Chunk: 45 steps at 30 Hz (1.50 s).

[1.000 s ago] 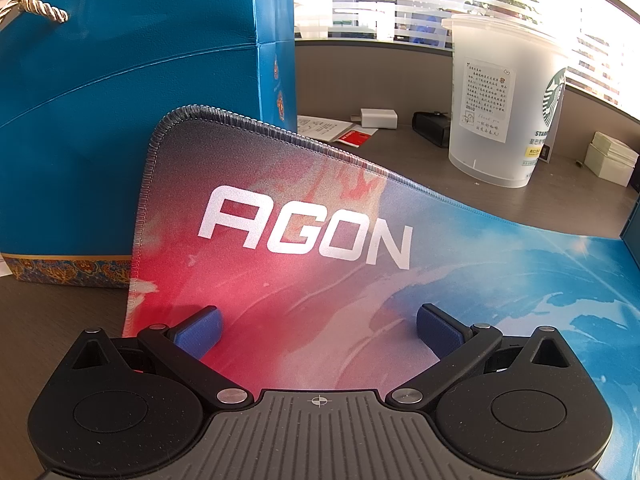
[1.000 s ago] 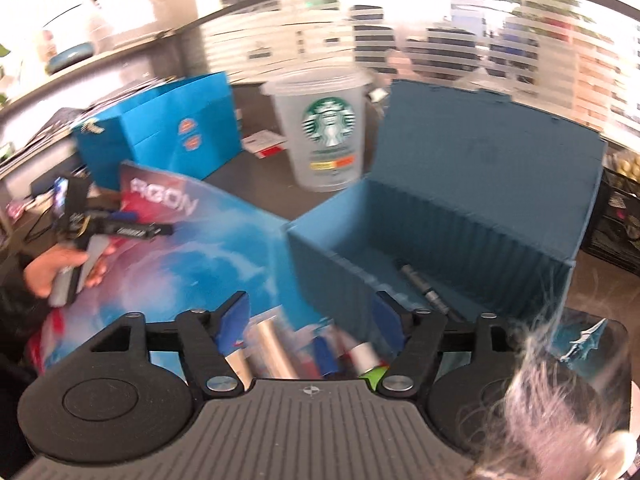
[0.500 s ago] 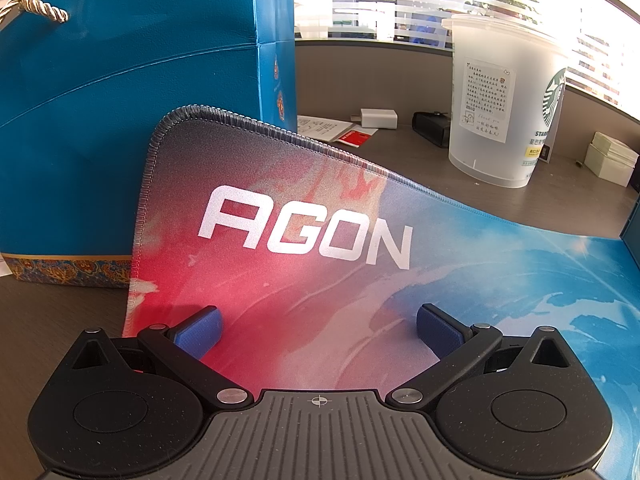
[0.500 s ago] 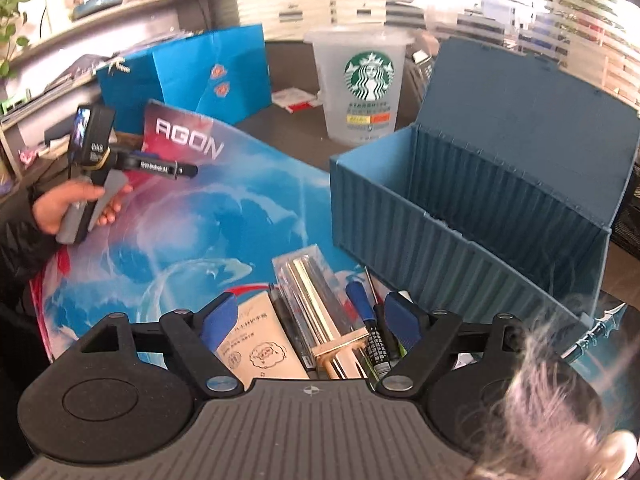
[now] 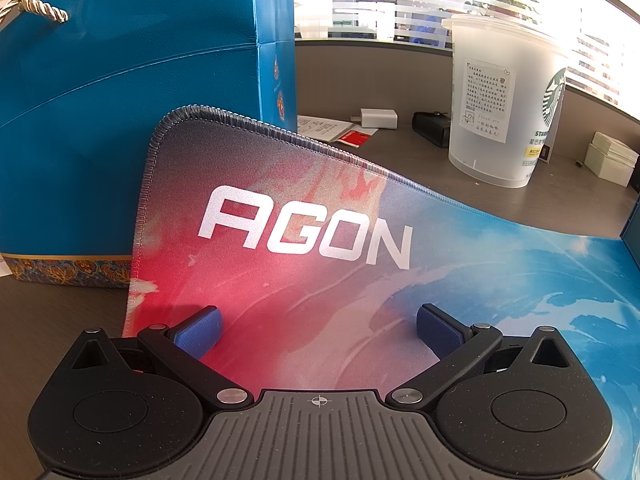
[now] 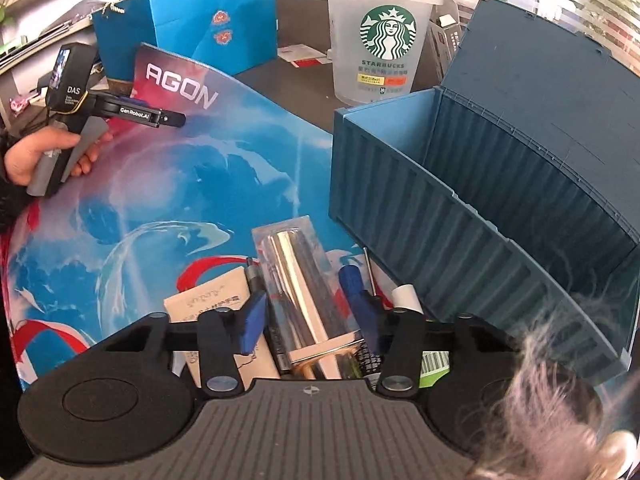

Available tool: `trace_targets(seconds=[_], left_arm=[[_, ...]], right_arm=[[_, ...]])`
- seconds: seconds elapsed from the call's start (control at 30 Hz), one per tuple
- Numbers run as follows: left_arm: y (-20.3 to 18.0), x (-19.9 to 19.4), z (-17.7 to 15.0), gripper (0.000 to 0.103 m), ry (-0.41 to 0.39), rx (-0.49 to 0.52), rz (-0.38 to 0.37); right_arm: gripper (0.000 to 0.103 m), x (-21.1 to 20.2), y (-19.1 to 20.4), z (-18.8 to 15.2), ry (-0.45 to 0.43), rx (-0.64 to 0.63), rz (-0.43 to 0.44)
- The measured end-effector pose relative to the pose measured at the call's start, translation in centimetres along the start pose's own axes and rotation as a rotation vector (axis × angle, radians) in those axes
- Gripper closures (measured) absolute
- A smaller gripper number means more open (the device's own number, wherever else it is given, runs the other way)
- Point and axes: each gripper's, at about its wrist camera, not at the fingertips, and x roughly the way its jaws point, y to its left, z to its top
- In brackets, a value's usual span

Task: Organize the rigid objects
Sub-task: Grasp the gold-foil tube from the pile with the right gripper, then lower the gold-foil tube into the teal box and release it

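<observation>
A shiny gold-silver bar in a clear pack [image 6: 296, 264] lies on the AGON desk mat [image 6: 200, 184], in a heap with a tan card [image 6: 212, 304], a blue pen [image 6: 350, 280], a dark marker and a white tube [image 6: 406, 296]. My right gripper [image 6: 312, 312] straddles the pack, its jaws closing, and the blue pads meet the pack's two long edges. To the right, the blue lidded box [image 6: 400, 208] stands open. Over the red corner of the mat [image 5: 320, 280], my left gripper [image 5: 318, 320] hangs open and holds nothing. It also shows far left, in a hand [image 6: 24, 160].
A blue gift bag [image 5: 120, 100] props up the mat's far corner. A frosted Starbucks cup [image 5: 500, 100] stands behind the mat, beside the box in the right wrist view. Papers, a white charger and small boxes lie further back. A fluffy thing [image 6: 560, 420] crowds the lower right.
My right gripper has dropped toward the heap and narrowed its jaws around the shiny pack. The left gripper has stayed where it was.
</observation>
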Motion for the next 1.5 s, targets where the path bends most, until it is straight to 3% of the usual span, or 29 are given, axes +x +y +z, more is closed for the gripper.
trace_targets(seconds=[0.27, 0.43, 0.7, 0.9, 1.2, 1.5], left_arm=[[0.0, 0.0, 0.0, 0.0, 0.0, 0.0, 0.0], [0.0, 0.0, 0.0, 0.0, 0.0, 0.0, 0.0], [0.0, 0.0, 0.0, 0.0, 0.0, 0.0, 0.0], [0.0, 0.0, 0.0, 0.0, 0.0, 0.0, 0.0], [0.0, 0.0, 0.0, 0.0, 0.0, 0.0, -0.001], [0.0, 0.0, 0.0, 0.0, 0.0, 0.001, -0.001]], right_arm=[[0.059, 1.2, 0.1, 0.8, 0.037, -0.109, 0.046], [0.062, 1.8, -0.4, 1.4, 0.066, -0.08, 0.071], [0.067, 1.6, 1.1, 1.6, 0.064, -0.108, -0.03], [0.068, 1.0, 1.8, 1.9, 0.077, -0.136, -0.053], [0.068, -2.3, 2.9, 4.1, -0.002, -0.174, -0.081], [0.068, -5.3, 2.4, 6.2, -0.014, -0.227, -0.145]])
